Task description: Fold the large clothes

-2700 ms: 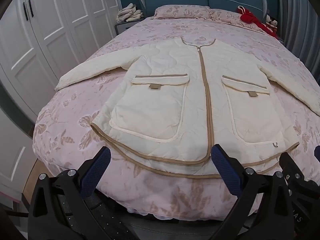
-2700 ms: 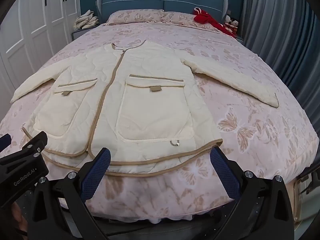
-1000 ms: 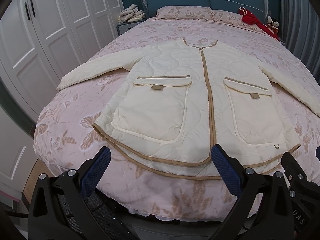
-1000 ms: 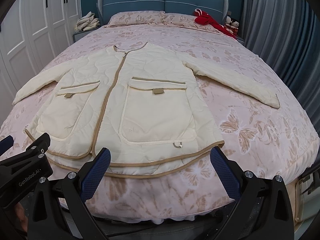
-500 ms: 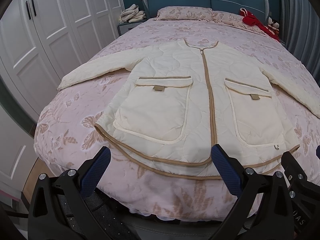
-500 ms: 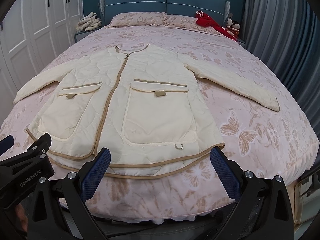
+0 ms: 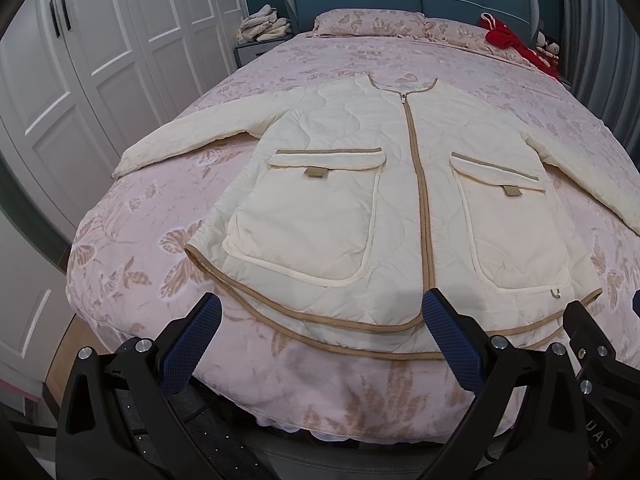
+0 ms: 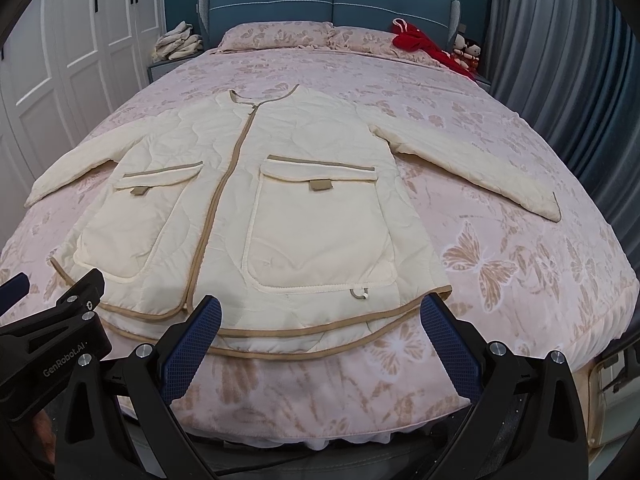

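Left wrist view: the left gripper (image 7: 318, 334) is held wide open over the bed's (image 7: 120, 264) foot edge, nothing gripped or touched. A cream quilted jacket (image 7: 400, 208) is spread flat (zipped, sleeves out) on the bedspread. Folded clothes (image 7: 264, 24) are seen stacked on a nightstand. In the right wrist view, the right gripper (image 8: 318, 334) is likewise spread wide and empty, and the jacket's right sleeve end (image 8: 540, 202) is shown whole.
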The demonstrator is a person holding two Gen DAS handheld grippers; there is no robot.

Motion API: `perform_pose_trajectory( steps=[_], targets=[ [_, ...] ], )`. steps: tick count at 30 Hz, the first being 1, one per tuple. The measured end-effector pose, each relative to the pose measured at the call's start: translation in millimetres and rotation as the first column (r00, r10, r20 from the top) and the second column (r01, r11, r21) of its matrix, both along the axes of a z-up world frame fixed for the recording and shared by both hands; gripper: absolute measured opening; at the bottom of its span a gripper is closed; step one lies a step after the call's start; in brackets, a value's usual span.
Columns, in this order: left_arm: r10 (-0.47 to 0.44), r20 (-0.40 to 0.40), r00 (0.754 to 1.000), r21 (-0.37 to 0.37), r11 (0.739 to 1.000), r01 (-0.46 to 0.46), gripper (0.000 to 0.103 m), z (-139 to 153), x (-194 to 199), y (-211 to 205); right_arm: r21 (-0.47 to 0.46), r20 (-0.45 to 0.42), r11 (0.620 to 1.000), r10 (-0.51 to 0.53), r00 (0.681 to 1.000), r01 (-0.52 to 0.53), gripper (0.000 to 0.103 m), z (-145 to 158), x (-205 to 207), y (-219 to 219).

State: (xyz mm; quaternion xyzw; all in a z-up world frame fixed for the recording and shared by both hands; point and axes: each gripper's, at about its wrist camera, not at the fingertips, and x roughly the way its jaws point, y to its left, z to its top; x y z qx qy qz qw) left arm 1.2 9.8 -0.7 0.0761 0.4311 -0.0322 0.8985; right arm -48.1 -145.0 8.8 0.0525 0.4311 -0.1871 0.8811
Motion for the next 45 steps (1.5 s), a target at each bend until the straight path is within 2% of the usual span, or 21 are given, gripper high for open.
perform_pose_trajectory(
  steps=[17,20,25,30,33,36,41,45],
  targets=[
    [0.002,-0.017,1.0,-0.005,1.0,-0.002,0.098,-7.5,5.5,-3.3,0.006,-0.014,1.0,0.006,1.0,-0.006,0.098,-8.6,5.1,-0.4],
    [-0.004,-0.043,0.999,-0.033,0.999,0.002,0.098,-10.8,9.3,-0.8,0.011,-0.018,1.0,-0.002,1.0,0.003,0.098,-12.6,6.0,-7.6],
    [0.022,-0.052,0.998,-0.085,0.996,-0.026,0.098,-11.1,24.0,9.9,-0.008,0.001,0.999,-0.043,0.999,0.043,0.098,-16.0,7.3,-48.4],
    [0.082,-0.079,0.994,-0.108,0.99,-0.09,0.098,-13.8,54.1,21.1,0.022,0.053,0.98,-0.197,0.979,0.197,0.098,-13.6,9.1,-137.1],
    [0.126,-0.095,0.987,-0.105,0.985,-0.136,0.098,-14.8,75.9,24.8,0.09,0.101,0.946,-0.318,0.943,0.31,0.098,-16.3,10.8,-205.0],
    [0.166,-0.091,0.982,-0.115,0.978,-0.176,0.098,-15.3,93.9,28.5,0.157,0.12,0.893,-0.442,0.889,0.423,0.098,-25.9,12.4,-266.7],
    [0.202,-0.099,0.974,-0.134,0.967,-0.214,0.098,-21.1,119.4,30.7,0.268,0.138,0.771,-0.624,0.769,0.578,0.098,-50.2,11.9,-358.8],
    [0.219,-0.102,0.97,-0.131,0.964,-0.232,0.098,-28.5,136.8,26.9,0.302,0.139,0.702,-0.702,0.698,0.646,0.098,-70.9,16.6,-407.6]
  ],
)
